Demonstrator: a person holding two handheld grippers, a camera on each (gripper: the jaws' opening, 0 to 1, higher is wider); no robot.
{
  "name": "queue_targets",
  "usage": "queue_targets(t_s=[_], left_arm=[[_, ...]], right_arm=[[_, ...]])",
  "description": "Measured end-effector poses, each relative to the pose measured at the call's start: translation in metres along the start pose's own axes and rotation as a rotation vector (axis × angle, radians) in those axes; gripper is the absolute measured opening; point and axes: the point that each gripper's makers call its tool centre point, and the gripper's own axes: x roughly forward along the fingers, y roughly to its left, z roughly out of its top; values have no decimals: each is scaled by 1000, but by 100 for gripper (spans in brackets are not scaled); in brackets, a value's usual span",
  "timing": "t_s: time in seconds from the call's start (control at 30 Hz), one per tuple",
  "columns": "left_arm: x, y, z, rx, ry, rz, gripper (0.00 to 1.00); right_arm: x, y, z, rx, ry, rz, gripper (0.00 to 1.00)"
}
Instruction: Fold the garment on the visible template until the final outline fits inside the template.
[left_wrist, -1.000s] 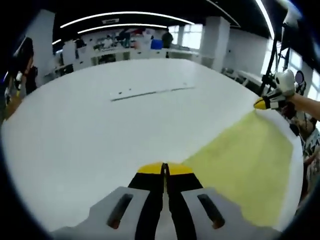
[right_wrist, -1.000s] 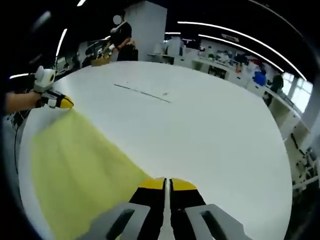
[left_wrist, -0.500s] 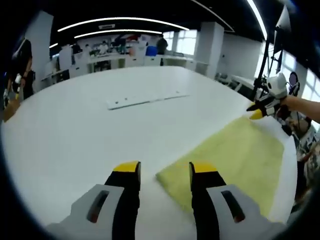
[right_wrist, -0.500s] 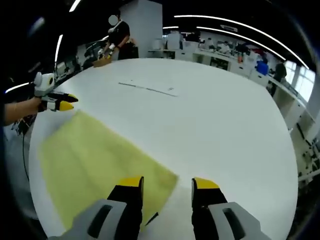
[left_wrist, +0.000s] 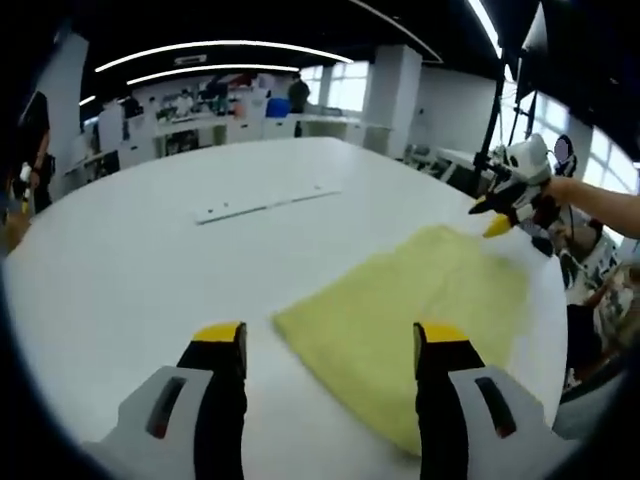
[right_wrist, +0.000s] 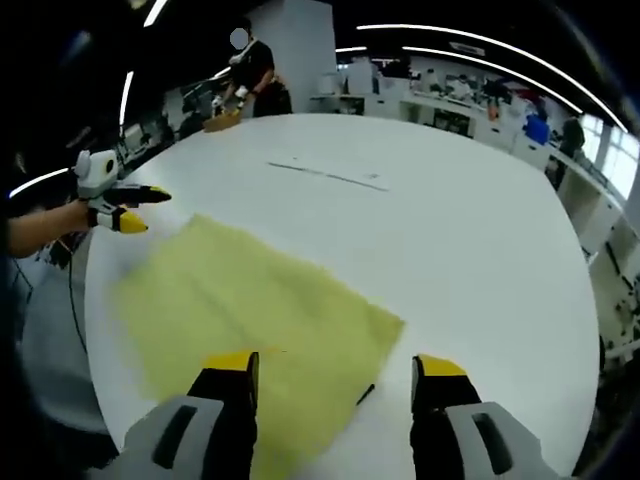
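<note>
A pale yellow garment (left_wrist: 410, 310) lies flat on the round white table (left_wrist: 140, 250). My left gripper (left_wrist: 330, 338) hangs open above the cloth's near corner and holds nothing. At that view's right edge the right gripper (left_wrist: 497, 212) hovers over the far corner with its jaws apart. In the right gripper view the garment (right_wrist: 250, 310) spreads to the left, and my right gripper (right_wrist: 335, 365) stands open over its near edge. The left gripper (right_wrist: 140, 208) hovers open at the cloth's far left corner. A thin marked line (left_wrist: 265, 202) (right_wrist: 330, 175) crosses the table beyond the cloth.
The table's edge (right_wrist: 95, 330) runs close along the garment's left side. A short dark mark (right_wrist: 367, 393) lies on the table by the cloth's near corner. A person (right_wrist: 255, 75) stands at a bench behind the table. Desks and pillars fill the background.
Both grippers, shut on the garment's corners a second ago, have opened and let go. The cloth now lies flat, and both grippers have drawn back with their jaws wider.
</note>
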Motion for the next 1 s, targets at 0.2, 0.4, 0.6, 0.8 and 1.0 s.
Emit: queue_targets(t_s=[0.2, 0.4, 0.6, 0.8, 1.0], left_arm=[[-19, -16, -10, 7, 7, -22, 67], [-34, -31, -22, -1, 12, -42, 66], [-44, -40, -32, 15, 5, -40, 63], [-48, -50, -45, -4, 8, -54, 59], [-51, -57, -60, -24, 14, -58, 51]], right_arm=[[-17, 17, -10, -37, 18, 8, 62], [-29, 34, -25, -68, 38, 17, 60], [-35, 48, -43, -80, 57, 26, 60], [-35, 52, -59, -60, 65, 36, 58], [-39, 57, -75, -40, 65, 30, 53]])
